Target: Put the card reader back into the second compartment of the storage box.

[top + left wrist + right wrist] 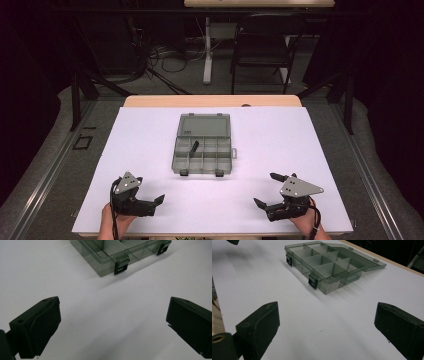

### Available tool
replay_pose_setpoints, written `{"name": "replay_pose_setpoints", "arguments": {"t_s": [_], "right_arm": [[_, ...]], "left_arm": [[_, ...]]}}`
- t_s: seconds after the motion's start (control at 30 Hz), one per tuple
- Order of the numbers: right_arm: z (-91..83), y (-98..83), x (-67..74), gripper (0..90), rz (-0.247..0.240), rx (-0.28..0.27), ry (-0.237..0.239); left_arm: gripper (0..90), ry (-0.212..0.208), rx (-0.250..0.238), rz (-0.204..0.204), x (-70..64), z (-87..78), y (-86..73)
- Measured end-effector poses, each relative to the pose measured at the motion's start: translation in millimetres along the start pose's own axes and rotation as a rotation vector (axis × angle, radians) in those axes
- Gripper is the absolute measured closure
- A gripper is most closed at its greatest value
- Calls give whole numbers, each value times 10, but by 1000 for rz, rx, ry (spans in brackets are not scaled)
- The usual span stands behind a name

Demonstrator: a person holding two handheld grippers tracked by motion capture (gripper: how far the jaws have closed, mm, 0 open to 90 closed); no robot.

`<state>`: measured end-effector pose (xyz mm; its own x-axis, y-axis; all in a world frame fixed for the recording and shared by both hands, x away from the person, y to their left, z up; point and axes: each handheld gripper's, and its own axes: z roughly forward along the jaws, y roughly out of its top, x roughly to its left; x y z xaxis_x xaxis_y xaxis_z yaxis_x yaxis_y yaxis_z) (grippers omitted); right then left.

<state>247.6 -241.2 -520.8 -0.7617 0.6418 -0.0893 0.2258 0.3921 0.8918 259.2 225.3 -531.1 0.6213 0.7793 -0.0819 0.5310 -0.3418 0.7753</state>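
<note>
High view: both hands rest at the table's (150,130) near edge, left gripper (150,197) and right gripper (267,191) spread wide, empty. Ahead between them lies a clear grey box (204,155), lid open flat, a dark stick in one compartment. Gripper views: latched front faces each.

organizer box (204,145): smoky grey, clear | table (280,145): white | hand-held gripper jaws: black
</note>
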Motion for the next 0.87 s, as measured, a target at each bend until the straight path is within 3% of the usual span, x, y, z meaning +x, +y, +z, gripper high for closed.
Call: {"name": "replay_pose_setpoints", "arguments": {"t_s": [0.37, 0.87], "right_arm": [[3, -3, -4, 54, -4, -4, 4], [-3, -12, -13, 51, -12, 2, 11]], "left_arm": [[0, 13, -23, 21, -20, -25, -65], [0, -15, -28, 37, -55, 0, -94]]}}
